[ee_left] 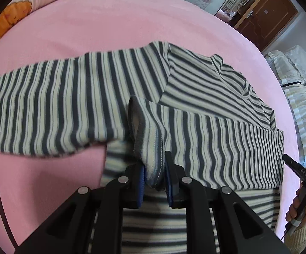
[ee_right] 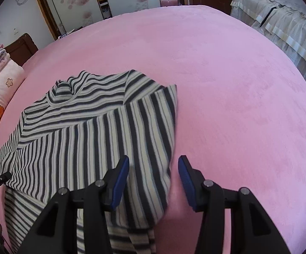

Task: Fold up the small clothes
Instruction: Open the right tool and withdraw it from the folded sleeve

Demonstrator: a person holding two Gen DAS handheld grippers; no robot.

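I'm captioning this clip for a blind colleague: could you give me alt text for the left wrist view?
The left gripper has its jaws shut on the cuff of a striped shirt lying on a pink bed. One sleeve stretches left; a cartoon pillow sits at the far corner.

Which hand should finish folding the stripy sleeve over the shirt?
Left, probably. The left hand-held gripper already pinches the sleeve cuff of the striped shirt. The right hand-held gripper is open, holding nothing.
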